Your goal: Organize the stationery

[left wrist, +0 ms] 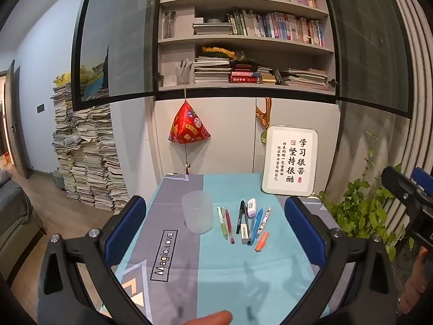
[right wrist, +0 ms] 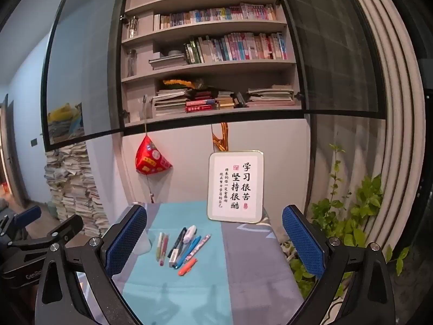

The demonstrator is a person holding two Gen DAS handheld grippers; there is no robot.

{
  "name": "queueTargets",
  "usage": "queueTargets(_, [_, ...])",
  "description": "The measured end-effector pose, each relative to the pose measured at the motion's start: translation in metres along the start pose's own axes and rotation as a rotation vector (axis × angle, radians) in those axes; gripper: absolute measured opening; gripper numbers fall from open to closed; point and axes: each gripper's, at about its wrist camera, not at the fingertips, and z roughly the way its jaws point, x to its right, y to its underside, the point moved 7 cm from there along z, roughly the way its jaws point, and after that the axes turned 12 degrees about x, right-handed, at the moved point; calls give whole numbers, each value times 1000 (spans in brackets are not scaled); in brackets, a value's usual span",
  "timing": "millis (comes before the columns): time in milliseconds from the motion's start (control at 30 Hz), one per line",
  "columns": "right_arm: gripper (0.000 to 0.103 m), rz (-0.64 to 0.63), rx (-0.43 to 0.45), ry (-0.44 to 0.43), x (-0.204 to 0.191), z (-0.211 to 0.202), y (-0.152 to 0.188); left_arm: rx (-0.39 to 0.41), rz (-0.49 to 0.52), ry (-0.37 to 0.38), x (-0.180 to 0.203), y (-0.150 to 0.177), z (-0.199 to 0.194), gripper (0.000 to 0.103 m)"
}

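Observation:
A translucent plastic cup (left wrist: 197, 215) stands on the blue-grey tablecloth (left wrist: 230, 270); in the right wrist view the cup (right wrist: 143, 243) is half hidden behind my finger. Beside it lie several pens in a row: a green pen (left wrist: 222, 222), a red pen (left wrist: 229, 226), a black pen (left wrist: 240, 216), a blue pen (left wrist: 255, 226), a patterned pen (left wrist: 263, 222), an orange marker (left wrist: 261, 241) and a white eraser (left wrist: 252, 207). The same row shows in the right wrist view (right wrist: 181, 249). My left gripper (left wrist: 216, 230) is open and empty above the table. My right gripper (right wrist: 213, 241) is open and empty too.
A framed calligraphy sign (left wrist: 289, 161) leans at the table's back right. A red ornament (left wrist: 188, 124) hangs from the bookshelf (left wrist: 243, 40). A leafy plant (left wrist: 362, 211) stands right of the table. Tall paper stacks (left wrist: 84, 151) stand at left.

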Motion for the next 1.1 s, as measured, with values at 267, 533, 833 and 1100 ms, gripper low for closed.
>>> queueTargets(267, [100,2,-8,-1,-1,1,1,12,-2,19,20,-10,2,101])
queueTargets(533, [100,4,-13,1,0,2,2,3,-10,85,20,-1,-1,101])
queueTargets(833, [100,8,-26,3,-2,4,13,-20,-20,102,18,5,4,94])
queueTargets(1100, [100,7,-41,5,-2,6,15,-42,-57,119,15,12,6,86])
